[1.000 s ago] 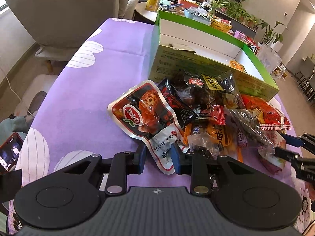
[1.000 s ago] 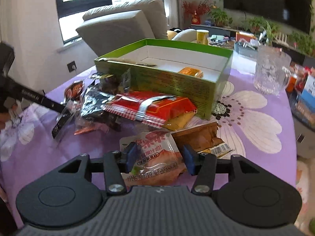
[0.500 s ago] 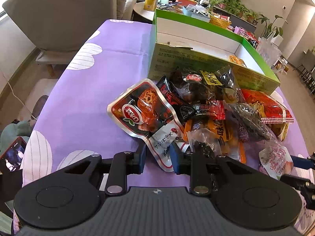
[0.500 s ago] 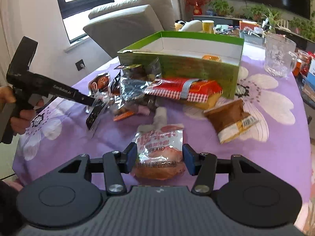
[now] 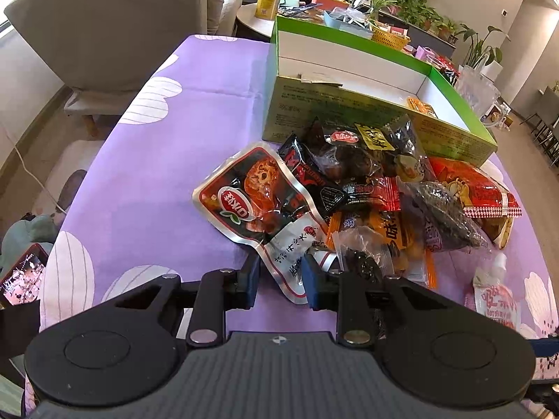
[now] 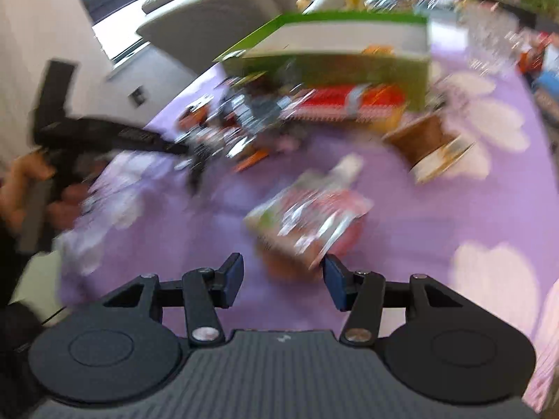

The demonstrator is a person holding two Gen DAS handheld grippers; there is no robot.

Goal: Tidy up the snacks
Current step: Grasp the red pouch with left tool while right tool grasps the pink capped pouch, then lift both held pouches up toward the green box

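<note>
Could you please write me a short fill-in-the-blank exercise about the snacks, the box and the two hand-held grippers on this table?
1. The tablecloth under the snacks is ____ with white flowers.
2. The open cardboard box has a ____ rim.
3. The left hand-held gripper has a white snack packet ____ its fingers.
4. The right hand-held gripper is ____, with the spouted pouch just ahead.

Answers: purple; green; between; open

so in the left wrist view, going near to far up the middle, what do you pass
left tongs → white-ended pouch between their fingers → red foil snack packet → dark chestnut bag → green box → yellow cup
</note>
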